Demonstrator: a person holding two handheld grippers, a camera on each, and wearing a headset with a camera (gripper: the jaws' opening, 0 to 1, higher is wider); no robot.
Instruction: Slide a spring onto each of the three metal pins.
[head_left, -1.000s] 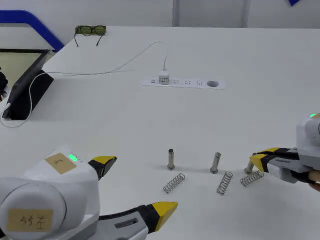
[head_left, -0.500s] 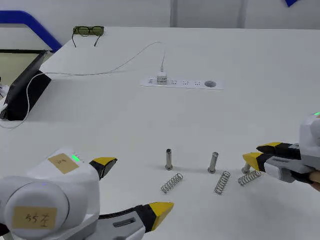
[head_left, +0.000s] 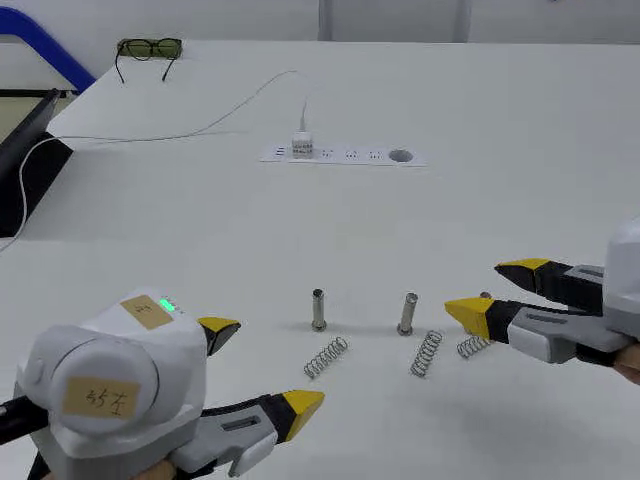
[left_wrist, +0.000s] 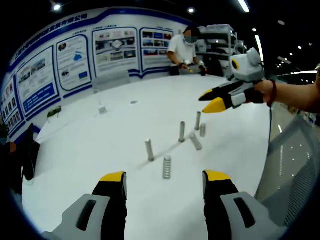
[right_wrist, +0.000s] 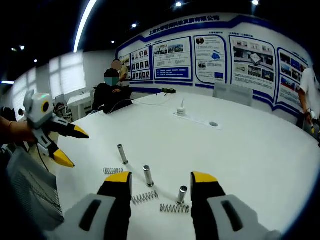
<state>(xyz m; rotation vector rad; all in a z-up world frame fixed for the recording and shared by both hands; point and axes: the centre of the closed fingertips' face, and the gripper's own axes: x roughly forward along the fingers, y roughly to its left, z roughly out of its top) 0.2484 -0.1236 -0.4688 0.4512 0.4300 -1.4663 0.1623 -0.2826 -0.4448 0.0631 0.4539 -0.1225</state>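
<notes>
right gripper hovering over pins and springs on a white table
its yellow-tipped jaws are standing apart around the near pin, with the near spring lying at its base; the middle pin and far pin are standing upright, the middle spring and far spring lying beside them; the left gripper is hanging at the left, jaws spread.

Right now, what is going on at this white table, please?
A person holds a two-jaw gripper in each hand over the white table. Three metal pins stand upright: left pin, middle pin, right pin. A spring lies flat near each: left spring, middle spring, right spring; none is on a pin yet. The right gripper, open and empty, hovers by the right pin. The left gripper is open too, nearer the person.
</notes>
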